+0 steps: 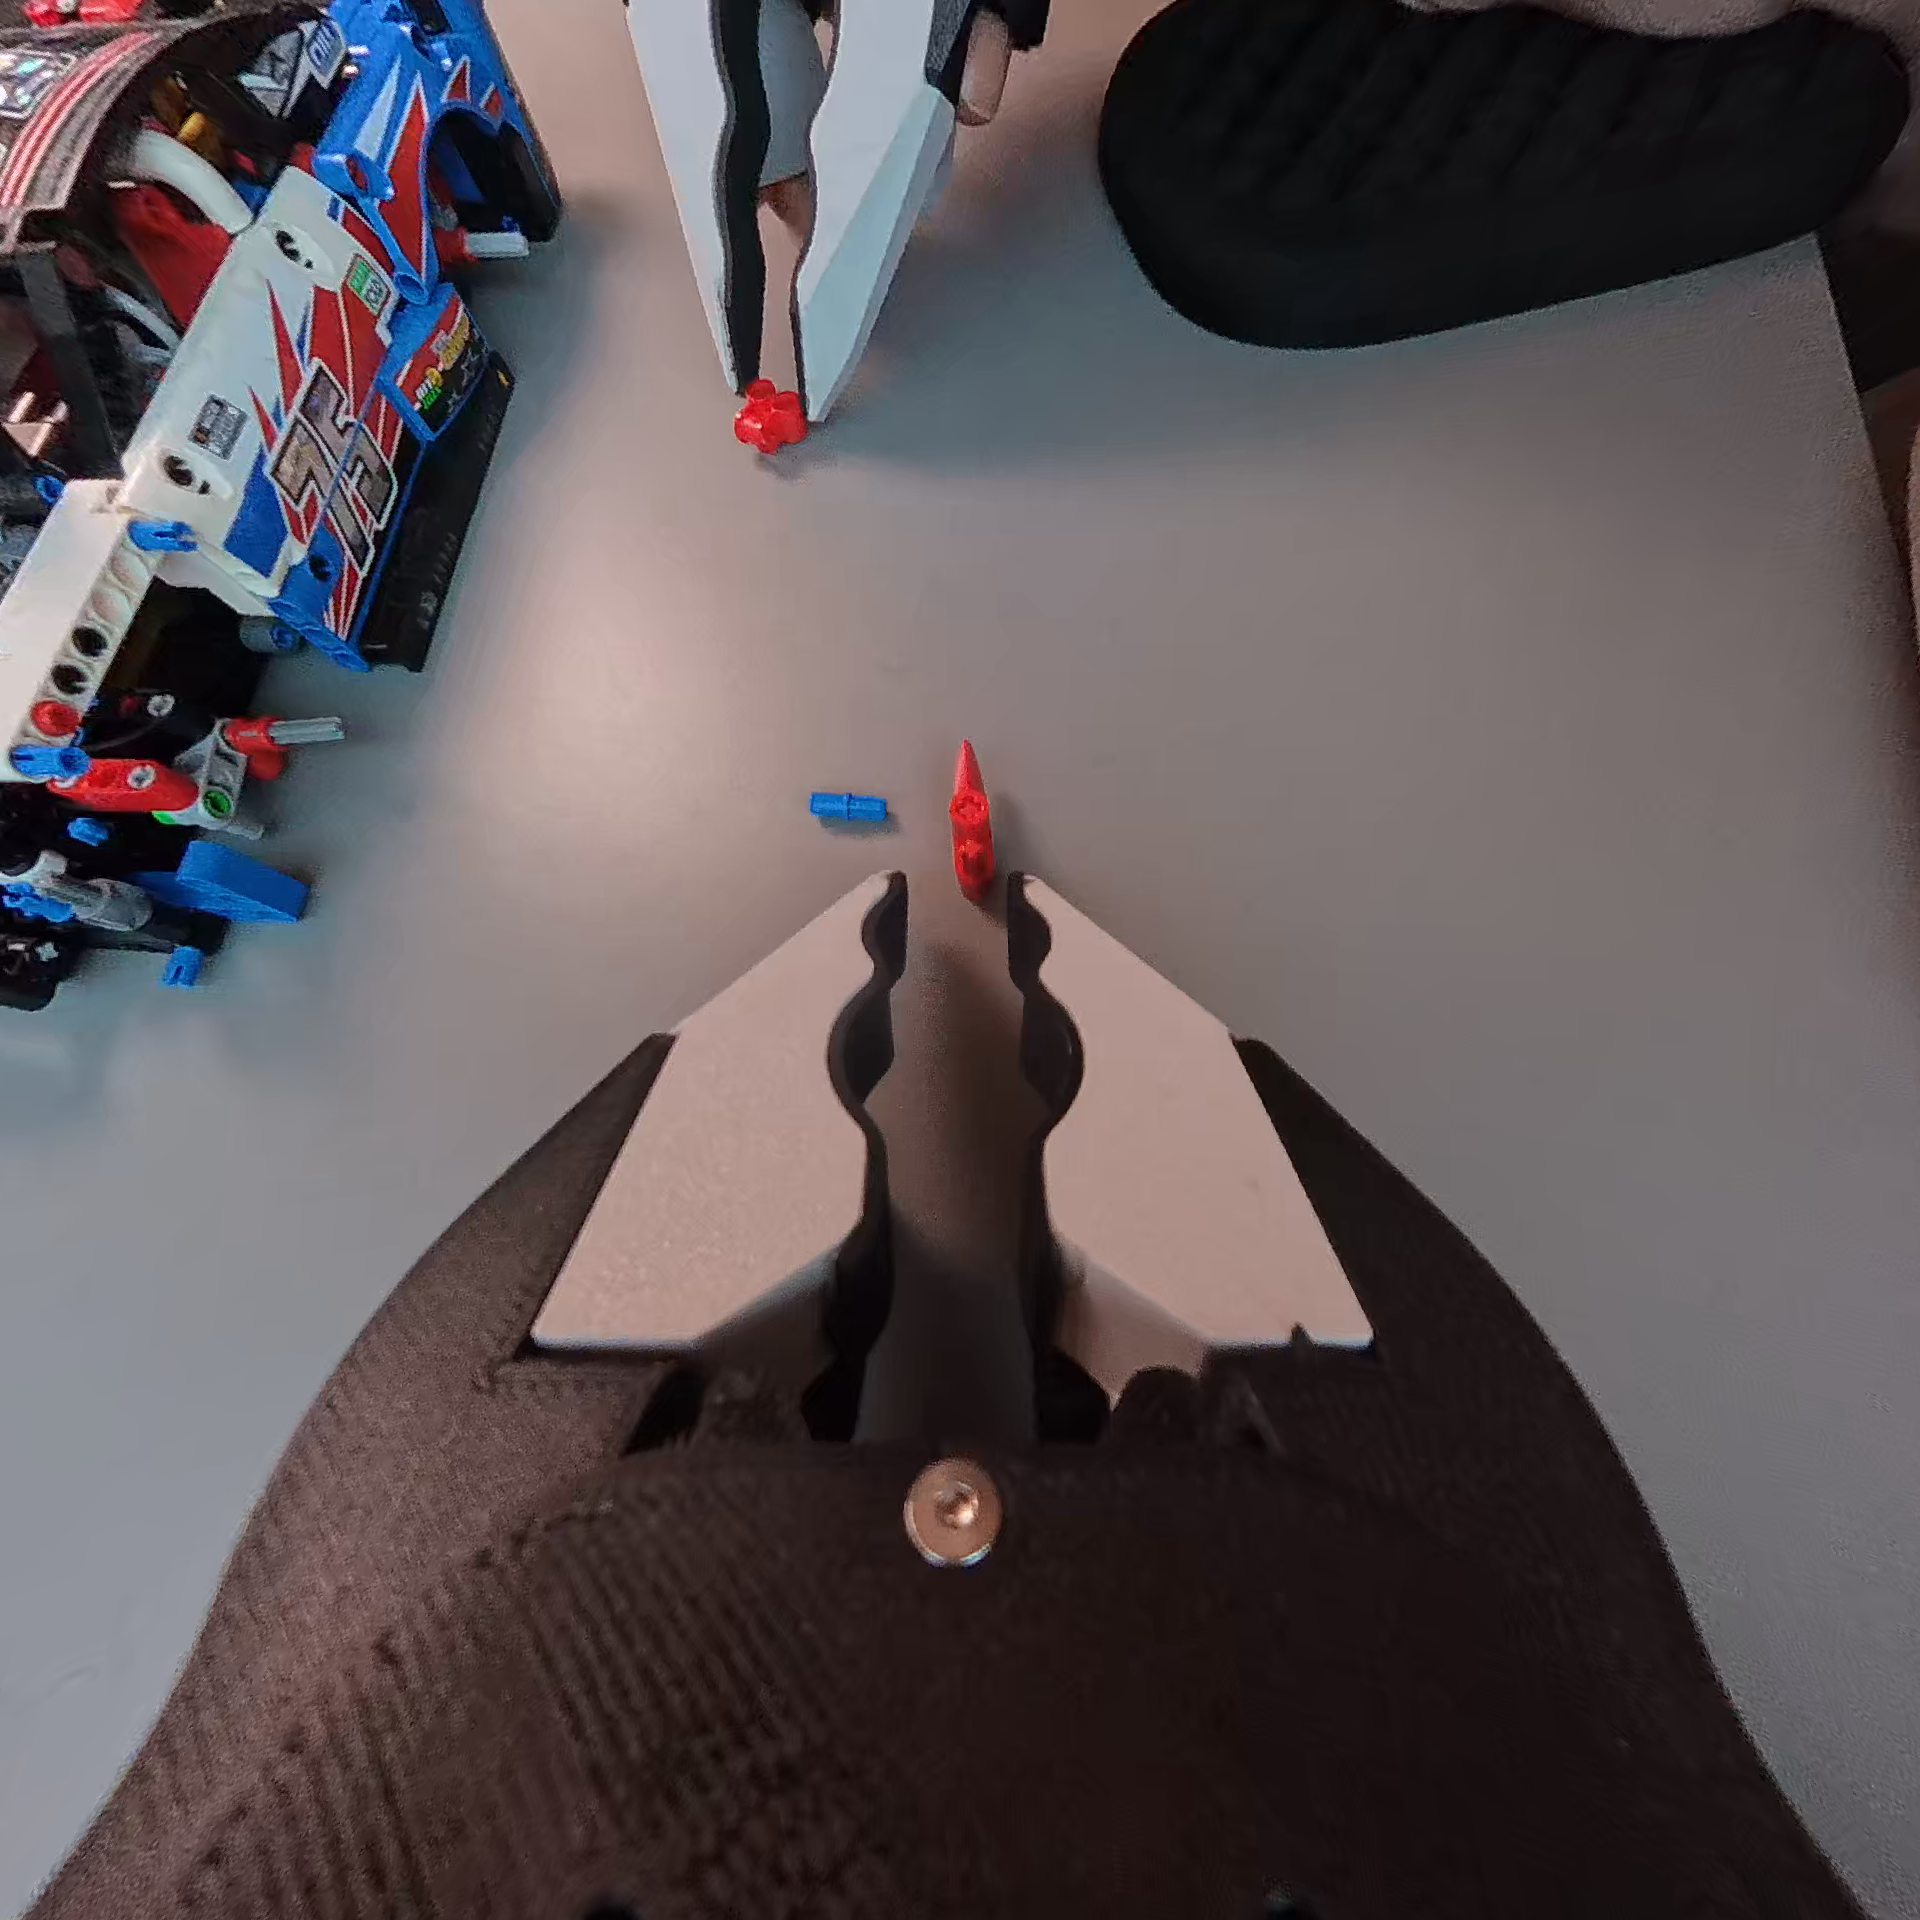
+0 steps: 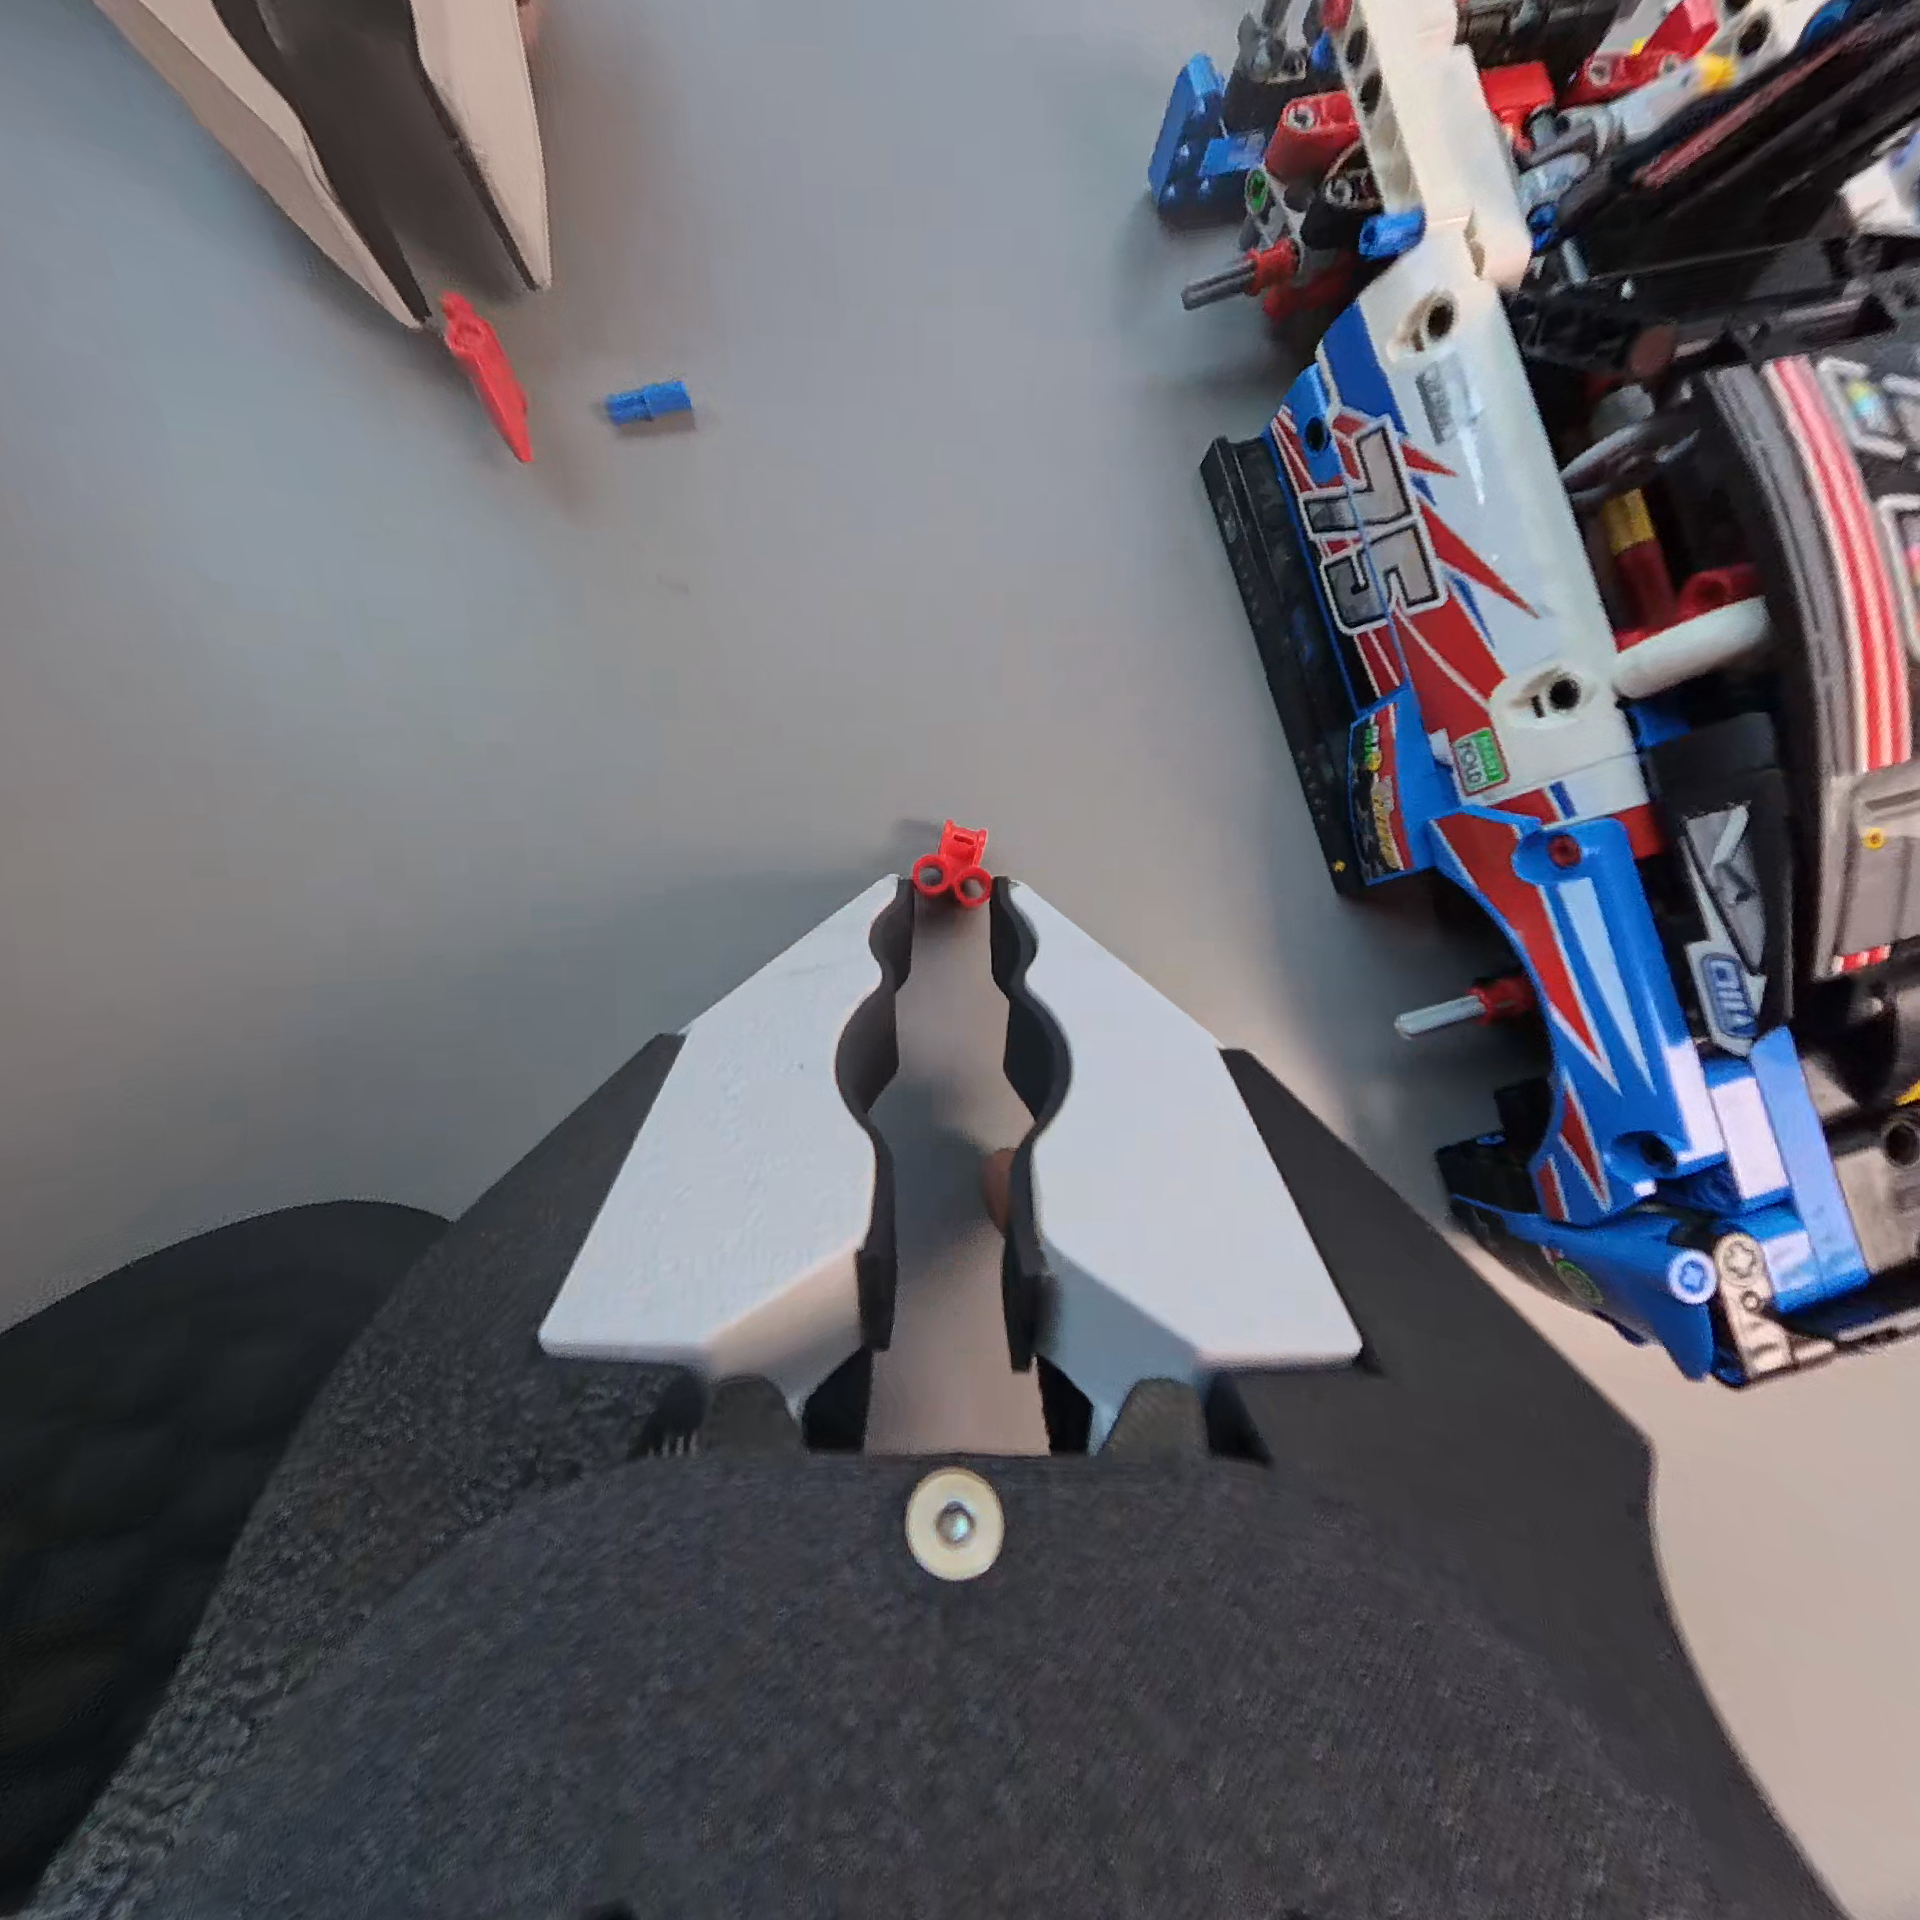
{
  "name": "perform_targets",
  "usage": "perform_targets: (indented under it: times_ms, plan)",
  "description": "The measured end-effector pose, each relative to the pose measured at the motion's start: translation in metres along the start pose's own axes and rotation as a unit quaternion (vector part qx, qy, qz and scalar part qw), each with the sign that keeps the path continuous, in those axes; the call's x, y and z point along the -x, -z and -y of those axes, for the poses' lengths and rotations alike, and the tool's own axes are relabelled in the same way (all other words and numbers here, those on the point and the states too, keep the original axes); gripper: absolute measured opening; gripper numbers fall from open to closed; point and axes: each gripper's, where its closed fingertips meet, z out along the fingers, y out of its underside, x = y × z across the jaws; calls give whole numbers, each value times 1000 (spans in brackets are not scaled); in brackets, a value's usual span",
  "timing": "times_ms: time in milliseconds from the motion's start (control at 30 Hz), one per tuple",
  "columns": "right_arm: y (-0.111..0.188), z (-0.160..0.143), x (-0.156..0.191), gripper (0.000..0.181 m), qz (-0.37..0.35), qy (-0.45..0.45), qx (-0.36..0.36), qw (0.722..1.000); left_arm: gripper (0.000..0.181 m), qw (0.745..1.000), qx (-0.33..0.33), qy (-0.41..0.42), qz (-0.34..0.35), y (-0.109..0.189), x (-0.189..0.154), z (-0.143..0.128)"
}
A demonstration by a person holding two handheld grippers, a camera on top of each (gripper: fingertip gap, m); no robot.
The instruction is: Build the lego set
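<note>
Right gripper [image 2: 948, 883] tips pinch small red connector [image 2: 952, 871] low at grey table [image 2: 727, 644], jaws closed on it.
Left gripper [image 1: 956, 881] open, holds nothing; red pointed piece [image 1: 971, 821] lies just ahead, near its right fingertip.
Blue pin [image 1: 849, 807] lies near, left of red pointed piece.
Lego car model [image 2: 1538, 727] stands well apart at table side.
Step seems: collecting small parts for joining.
Next move likely needs left jaws centred over red pointed piece, then gentle closing; piece is thin, may slip.

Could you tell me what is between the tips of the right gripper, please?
A small red connector sits between the right gripper tips, over the grey table. Whether it is lifted or resting cannot be told; its underside is hidden.
</note>
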Motion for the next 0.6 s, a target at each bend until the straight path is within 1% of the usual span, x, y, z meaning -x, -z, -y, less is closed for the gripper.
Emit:
perform_targets:
  times_ms: [33, 100, 167, 200, 267, 333, 400, 433, 500, 600]
  plan:
    - [3, 11, 1, 13, -4, 13, -27, 1000, 18, 1000, -11, 8, 0, 2, 1, 3]
    - [16, 45, 8, 13, -7, 42, -119, 992, 17, 998, -45, 33, 3, 8, 6, 13]
    - [28, 80, 16, 13, -32, 78, -202, 976, 18, 992, -102, 78, 2, 17, 12, 31]
    - [32, 94, 22, 13, -47, 104, -234, 965, 19, 984, -141, 107, -4, 23, 15, 42]
    - [36, 120, 37, 13, -80, 150, -290, 942, 20, 962, -216, 168, -20, 36, 21, 63]
    - [36, 138, 52, 13, -99, 173, -330, 923, 24, 938, -273, 210, -45, 48, 22, 79]
    - [35, 149, 60, 13, -132, 202, -352, 904, 23, 921, -313, 221, -76, 58, 16, 91]
    - [35, 152, 59, 13, -164, 222, -352, 894, 22, 917, -322, 220, -80, 61, 15, 94]
    - [35, 156, 59, 13, -230, 286, -333, 868, 17, 921, -323, 209, -66, 63, 15, 94]
    - [35, 160, 65, 13, -294, 367, -302, 829, 12, 928, -318, 189, -44, 63, 16, 93]
